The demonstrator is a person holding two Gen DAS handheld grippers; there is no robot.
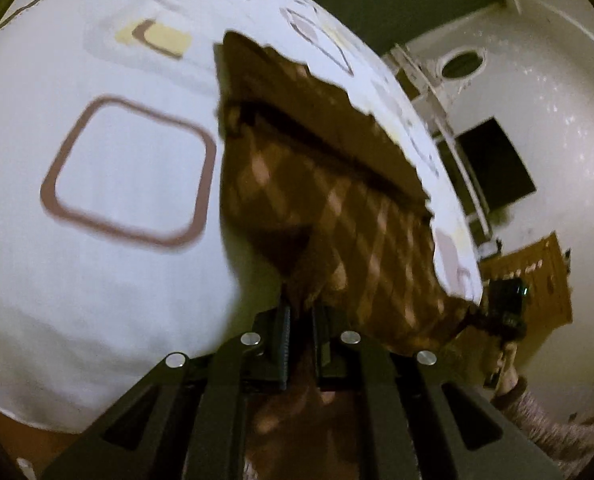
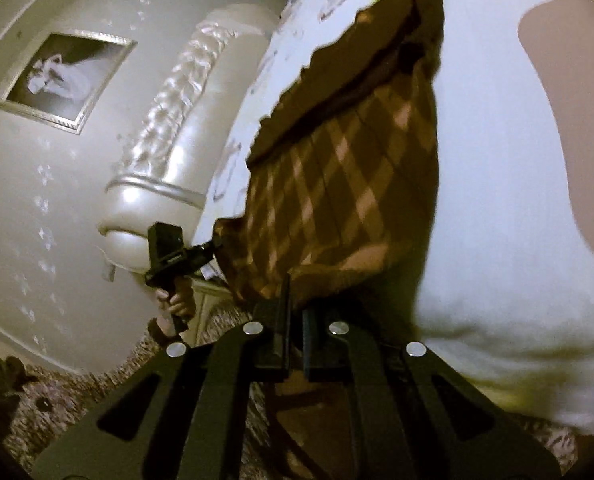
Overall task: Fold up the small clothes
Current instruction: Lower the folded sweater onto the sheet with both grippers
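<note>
Brown plaid garment (image 1: 337,184) hangs stretched between both grippers over a bed, its far part lying on the white bedsheet (image 1: 109,280) printed with brown rounded squares. In the left wrist view, the left gripper (image 1: 300,316) has its jaws drawn close together on the near edge of the cloth, which bunches between the fingers and drapes under the tool. At the right edge of that view, the right gripper (image 1: 505,304) grips the other near corner, held by a hand in a knitted sleeve. In the right wrist view, the right gripper (image 2: 295,304) likewise clamps the fabric (image 2: 349,168) at its near hem, jaws nearly closed around it. Farther left there, the left gripper (image 2: 169,248) pinches the opposite corner, a hand (image 2: 177,300) wrapped around its handle. A darker band crosses the garment farther up. Behind the bed stand a padded white headboard (image 2: 165,128) and a framed picture (image 2: 67,80) on the wall.
</note>
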